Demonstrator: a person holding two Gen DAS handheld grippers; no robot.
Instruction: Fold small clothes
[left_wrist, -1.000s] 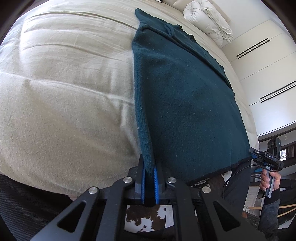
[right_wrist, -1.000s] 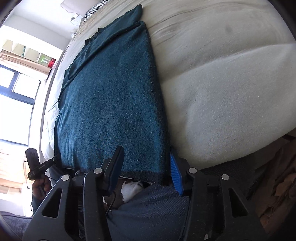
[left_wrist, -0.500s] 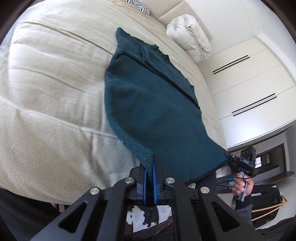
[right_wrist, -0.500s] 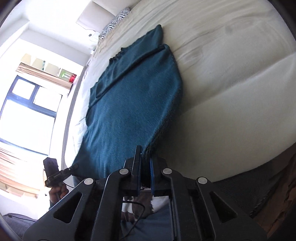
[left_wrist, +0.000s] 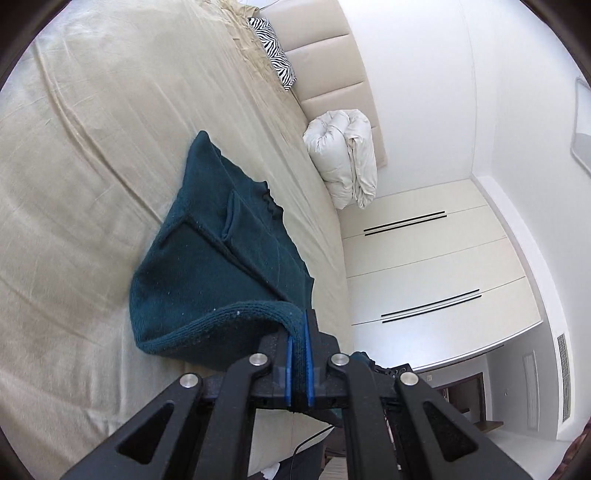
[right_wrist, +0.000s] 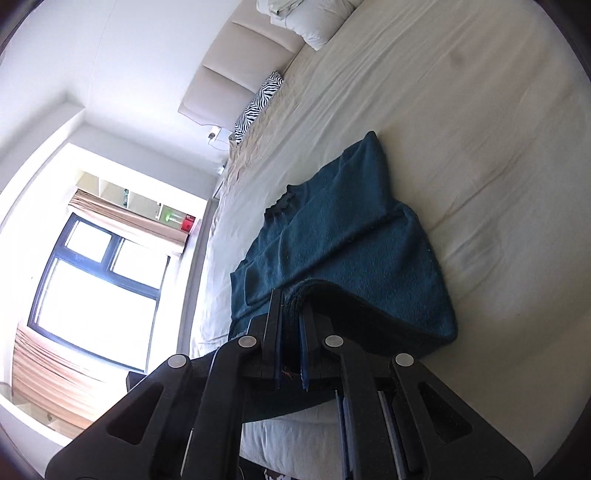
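A dark teal knit sweater lies on a beige bed, its sleeves folded across the body. My left gripper is shut on one corner of the sweater's ribbed hem and holds it lifted above the bed. My right gripper is shut on the other hem corner of the same sweater. The lifted hem curls over toward the collar end, so the lower body hangs in a loop. The collar end rests flat on the bed.
A padded headboard, a zebra-print pillow and a rolled white duvet lie at the far end of the bed. White wardrobe doors stand on one side. A bright window is on the other.
My right gripper closed on the hem corner. Both grippers lifted the hem off the bed edge and carried it toward the collar, so the sweater now bends over itself.
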